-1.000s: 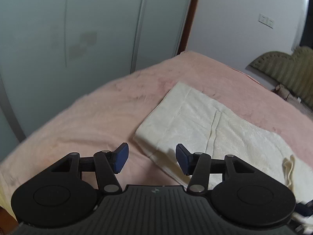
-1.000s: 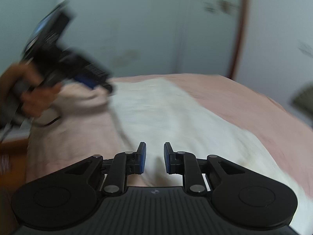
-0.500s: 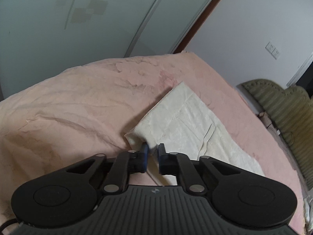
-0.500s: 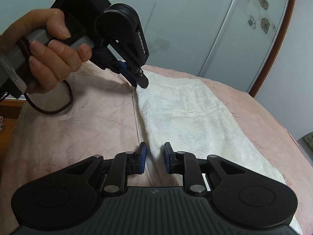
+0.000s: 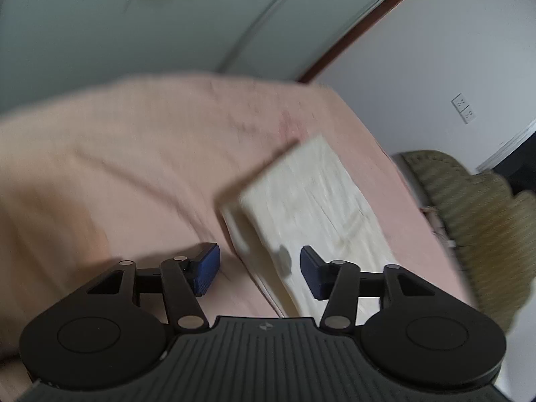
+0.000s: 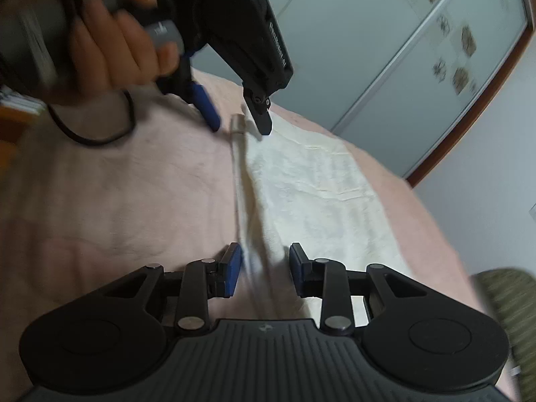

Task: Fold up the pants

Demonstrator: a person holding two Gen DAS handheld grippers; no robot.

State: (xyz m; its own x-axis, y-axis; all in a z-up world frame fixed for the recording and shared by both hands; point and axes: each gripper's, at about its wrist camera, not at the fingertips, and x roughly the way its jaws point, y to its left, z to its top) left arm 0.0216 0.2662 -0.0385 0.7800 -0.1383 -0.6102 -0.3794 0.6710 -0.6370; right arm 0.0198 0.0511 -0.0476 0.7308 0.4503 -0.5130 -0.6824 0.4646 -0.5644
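Note:
The cream pants (image 5: 311, 197) lie folded in a long flat strip on the pink bedspread (image 5: 127, 167); they also show in the right wrist view (image 6: 311, 187). My left gripper (image 5: 259, 273) is open, its jaws wide apart, with the near edge of the pants between them. It also shows in the right wrist view (image 6: 239, 119), held in a hand above the far corner of the pants. My right gripper (image 6: 264, 269) is open and straddles the raised left edge of the pants. Both views are blurred.
The pink bedspread (image 6: 117, 194) spreads wide to the left of the pants. An olive quilted cushion (image 5: 469, 214) lies at the bed's right side. Sliding wardrobe doors (image 6: 402, 67) and a white wall stand behind the bed. A black cable (image 6: 93, 134) hangs from the left gripper.
Both grippers were shut on the pants' edge half a second ago and have now opened. The pants' edge has dropped back toward the bed. The left gripper has tilted.

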